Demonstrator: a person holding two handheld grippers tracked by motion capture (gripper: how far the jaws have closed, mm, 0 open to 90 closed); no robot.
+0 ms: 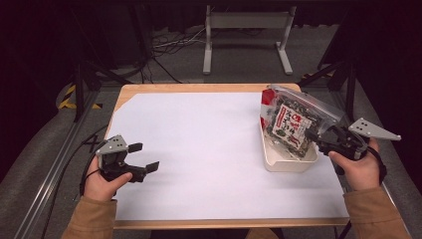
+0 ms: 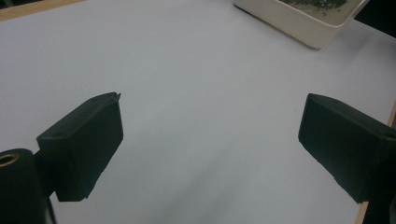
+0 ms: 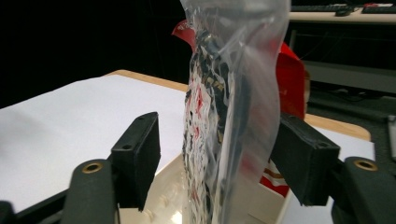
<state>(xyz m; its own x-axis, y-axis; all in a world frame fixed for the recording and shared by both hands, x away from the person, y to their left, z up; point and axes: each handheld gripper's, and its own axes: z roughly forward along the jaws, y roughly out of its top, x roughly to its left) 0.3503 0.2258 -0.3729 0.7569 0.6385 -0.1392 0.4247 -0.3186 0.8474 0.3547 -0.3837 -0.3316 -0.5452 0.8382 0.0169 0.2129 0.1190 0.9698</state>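
Bag: a clear snack bag (image 1: 293,122) stands on edge, leaning, in a cream tray (image 1: 291,164) near the table's right side
Right gripper (image 1: 318,135): jaws spread wide with the bag's edge between them – in the right gripper view the left pad stands clear of the bag (image 3: 229,93), the right pad (image 3: 303,158) looks to be just at the film; no squeeze to be seen
Left gripper (image 1: 144,157): jaws wide apart, nothing between them, over bare white sheet (image 2: 196,93)
Risk one: the bag is tall and slack – unsupported, it may flop over the tray wall or slump flat
Risk two: pulling the right gripper back could snag the film on a pad and drag bag or tray along
Edges: the tray sits close to the table's right edge (image 1: 343,199); a shove that way could tip it off
Open room: the sheet's middle and left are bare – plenty of space there
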